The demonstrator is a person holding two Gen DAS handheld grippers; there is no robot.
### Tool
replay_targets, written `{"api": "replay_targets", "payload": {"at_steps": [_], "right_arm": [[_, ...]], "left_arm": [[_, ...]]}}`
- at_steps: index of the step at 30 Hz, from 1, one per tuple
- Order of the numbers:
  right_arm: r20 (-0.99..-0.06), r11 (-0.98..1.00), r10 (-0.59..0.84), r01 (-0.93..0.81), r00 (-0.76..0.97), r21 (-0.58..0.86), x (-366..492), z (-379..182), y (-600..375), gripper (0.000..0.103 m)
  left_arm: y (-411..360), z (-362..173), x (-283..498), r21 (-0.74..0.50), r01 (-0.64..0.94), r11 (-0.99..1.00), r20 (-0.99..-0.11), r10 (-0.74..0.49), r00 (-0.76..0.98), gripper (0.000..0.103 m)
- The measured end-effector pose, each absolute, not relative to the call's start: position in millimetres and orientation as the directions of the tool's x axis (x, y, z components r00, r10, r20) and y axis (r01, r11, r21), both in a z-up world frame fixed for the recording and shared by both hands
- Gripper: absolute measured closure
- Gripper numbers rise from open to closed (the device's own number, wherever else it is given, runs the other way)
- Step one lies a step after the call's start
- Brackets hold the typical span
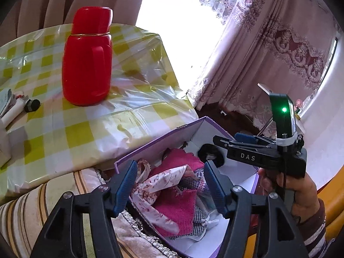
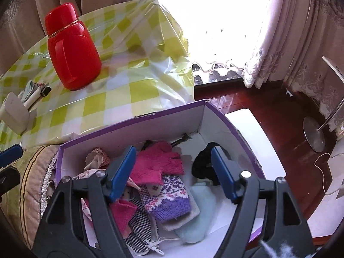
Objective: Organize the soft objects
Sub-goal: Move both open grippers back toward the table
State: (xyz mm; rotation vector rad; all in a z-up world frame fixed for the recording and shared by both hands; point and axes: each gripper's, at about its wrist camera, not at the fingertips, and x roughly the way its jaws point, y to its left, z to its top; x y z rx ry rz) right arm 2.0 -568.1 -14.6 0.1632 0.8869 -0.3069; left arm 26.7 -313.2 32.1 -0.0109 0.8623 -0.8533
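A white box with purple edges (image 2: 133, 119) holds a pile of soft things: a pink knitted glove (image 2: 159, 163), a purple patterned mitten (image 2: 167, 202), a pale blue soft piece (image 2: 200, 210), a black fabric piece (image 2: 202, 163) and a checked pouch (image 2: 139, 230). My right gripper (image 2: 173, 172) hangs open above the gloves and its pads touch nothing. In the left wrist view, a floral satin cloth (image 1: 157, 189) lies over pink knitwear (image 1: 180, 210) in the same box (image 1: 159, 142). My left gripper (image 1: 171, 185) stands open above them. A hand holds the right gripper's body (image 1: 264, 159) over the box's right side.
A red thermos flask (image 1: 88, 60) stands on a table with a green-checked cloth (image 1: 71, 133) under clear plastic, left of the box. Small items (image 2: 32, 94) lie at the table's left. The box rests on a striped cushion (image 1: 28, 210). Curtains, dark red floor (image 2: 275, 116) and a metal stand base (image 2: 314, 133) lie to the right.
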Motion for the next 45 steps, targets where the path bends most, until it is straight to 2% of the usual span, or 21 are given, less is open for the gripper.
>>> {"api": "replay_targets", "payload": {"at_steps": [5,12,21,28,38,45], "right_arm": [[-0.754,0.958,-0.175,0.287,0.633,0.018,1.7,-6.8,-557.1,0.023],[-0.671,0.973,-0.186,0.228,0.717,-0.026,-1.7,15.6,-524.9,0.008],[-0.581,0.990,-0.142,0.115,0.801,-0.084,5.1,32.6,-475.4,0.004],[-0.600,0.992,-0.084,0.010,0.795,-0.125,19.6,31.1,-439.7,0.004],[-0.640,0.990,0.058,-0.126,0.766,-0.060,55.4,32.4,-393.2,0.004],[-0.664,0.981,0.158,-0.190,0.731,0.024,87.6,41.3,-367.3,0.004]], "left_arm": [[-308.6,32.6,28.6,-0.337,0.639,0.692,-0.660,-0.657,0.363,0.037],[-280.0,37.0,34.0,-0.343,0.595,0.726,-0.640,-0.645,0.417,0.037],[-214.8,42.8,42.6,-0.364,0.495,0.789,-0.601,-0.605,0.522,0.037],[-152.6,43.3,51.4,-0.388,0.374,0.843,-0.586,-0.538,0.606,0.037],[-53.1,29.3,82.5,-0.477,0.114,0.871,-0.587,-0.413,0.697,0.037],[-10.4,25.5,108.5,-0.509,0.011,0.861,-0.592,-0.359,0.721,0.037]]}}
